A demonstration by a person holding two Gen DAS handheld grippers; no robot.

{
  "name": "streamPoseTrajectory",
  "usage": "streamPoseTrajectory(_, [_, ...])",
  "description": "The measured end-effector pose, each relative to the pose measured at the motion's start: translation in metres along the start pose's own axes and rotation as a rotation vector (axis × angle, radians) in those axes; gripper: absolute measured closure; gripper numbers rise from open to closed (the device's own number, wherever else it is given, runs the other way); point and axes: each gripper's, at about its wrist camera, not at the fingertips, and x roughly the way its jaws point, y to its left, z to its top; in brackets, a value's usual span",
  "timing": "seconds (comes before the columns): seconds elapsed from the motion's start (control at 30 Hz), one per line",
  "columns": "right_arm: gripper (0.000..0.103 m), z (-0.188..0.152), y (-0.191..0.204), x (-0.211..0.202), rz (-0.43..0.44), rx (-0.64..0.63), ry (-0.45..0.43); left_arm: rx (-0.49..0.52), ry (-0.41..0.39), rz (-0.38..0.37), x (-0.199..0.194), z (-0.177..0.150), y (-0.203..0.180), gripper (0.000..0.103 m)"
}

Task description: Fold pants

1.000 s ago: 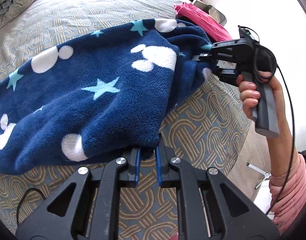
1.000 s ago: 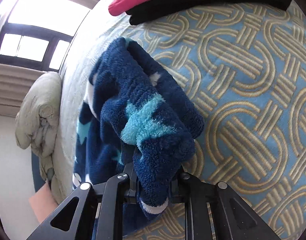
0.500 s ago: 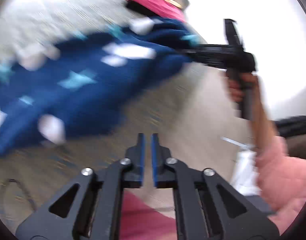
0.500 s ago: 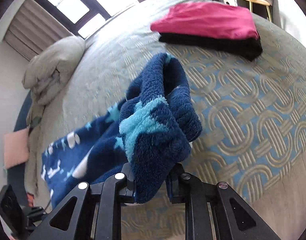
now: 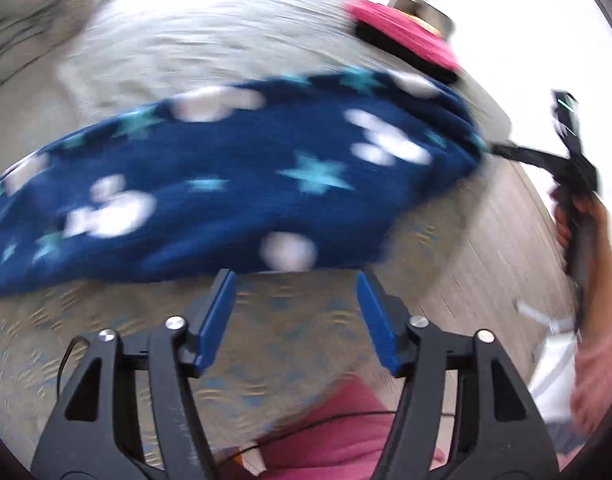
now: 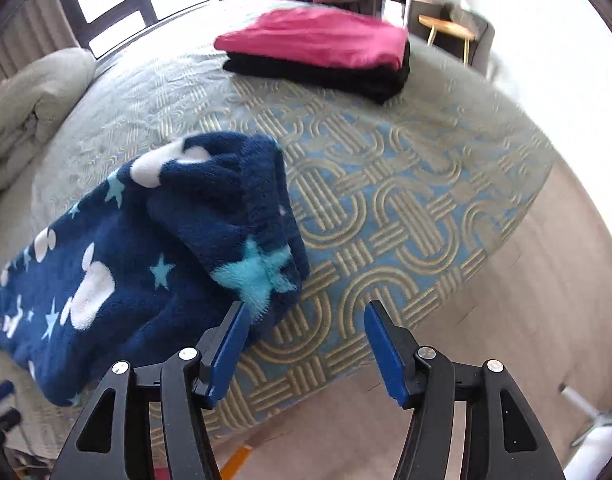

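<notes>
Because the pants [image 6: 146, 264] were thick navy fleece printed with stars and white shapes, they would probably handle as soft, limp and fairly light, sagging wherever they were not supported and bunching rather than creasing sharply. They lay across the patterned bedspread [image 6: 406, 184], filling the left and lower-left of the right wrist view, with one end doubled over itself near the centre. A firm pinch at a hem or folded corner, through all layers, looked like the safest hold, since the plush pile could slide out of a shallow bite.

The left gripper [image 5: 296, 316] had its jaws spread wide with nothing between them, just short of the fabric's near edge. The right gripper [image 6: 306, 348] was likewise spread and empty, one blue pad just beside the starred corner.

The left wrist view was heavily smeared, so the garment's edges there could not be made out. The far end of the pants ran off the left edge of the frame. A folded pink and black stack [image 6: 322, 48] sat in the upper centre, well apart.
</notes>
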Motion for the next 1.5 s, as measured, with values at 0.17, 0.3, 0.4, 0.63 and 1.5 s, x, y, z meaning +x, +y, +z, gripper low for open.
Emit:
streamPoseTrajectory(0.17, [0.039,-0.006,0.093,-0.056,0.173,-0.228,-0.129,-0.328,-0.086,0.184,-0.038,-0.014,0.124,0.038])
streamPoseTrajectory(0.3, [0.037,-0.029,0.186,-0.062,0.343,-0.415,-0.106,-0.566,-0.179,0.304,-0.073,-0.04,0.218,0.038])
streamPoseTrajectory(0.4, [0.037,-0.043,0.262,-0.058,0.39,-0.515,-0.074,-0.655,-0.219,0.342,-0.093,-0.055,0.27,0.038])
streamPoseTrajectory(0.63, [0.037,-0.057,0.414,-0.053,0.55,-0.681,0.001,-0.863,-0.255,0.213,-0.088,-0.108,0.36,0.038])
streamPoseTrajectory(1.5, [0.05,-0.051,0.827,0.07,0.724,-1.504,0.342,-0.767,-0.203,-0.211,-0.063,-0.092,0.376,0.042])
